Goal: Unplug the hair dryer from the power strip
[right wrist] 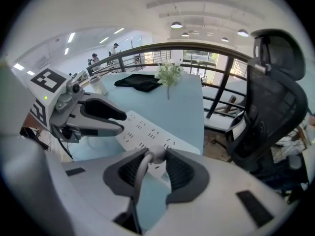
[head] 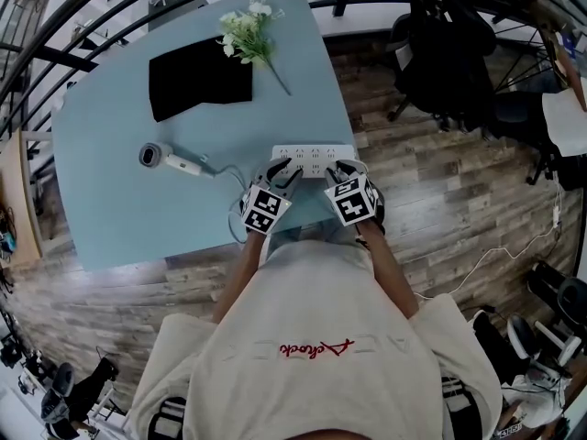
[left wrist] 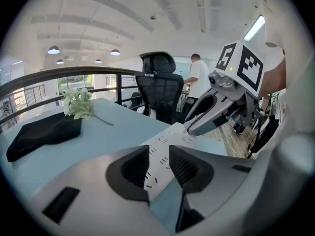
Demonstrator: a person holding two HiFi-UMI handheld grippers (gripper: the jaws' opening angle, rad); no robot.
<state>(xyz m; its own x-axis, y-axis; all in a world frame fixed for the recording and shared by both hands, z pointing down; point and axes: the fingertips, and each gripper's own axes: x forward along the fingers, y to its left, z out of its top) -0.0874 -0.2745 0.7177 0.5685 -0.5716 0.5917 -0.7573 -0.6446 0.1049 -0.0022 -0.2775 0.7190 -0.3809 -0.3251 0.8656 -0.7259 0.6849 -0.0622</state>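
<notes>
The white power strip (head: 312, 157) lies at the near edge of the light blue table (head: 110, 200). In the left gripper view, my left gripper (left wrist: 158, 154) straddles the left end of the strip (left wrist: 160, 149), its pads closed against its sides. My right gripper (right wrist: 155, 162) is shut on a white plug (right wrist: 157, 156) at the strip's near side, and the plug's cord (right wrist: 138, 177) runs back between the jaws. The hair dryer (head: 167, 159) lies on the table to the left, and its cord curls toward the strip. In the head view, left gripper (head: 282, 174) and right gripper (head: 341, 170) sit side by side.
A black cloth (head: 200, 81) and a bunch of white flowers (head: 249, 30) lie farther back on the table. A black office chair (right wrist: 275, 107) stands off the table's right side, over wooden floor. A railing (left wrist: 74, 75) runs behind the table. A person (left wrist: 199, 77) stands far off.
</notes>
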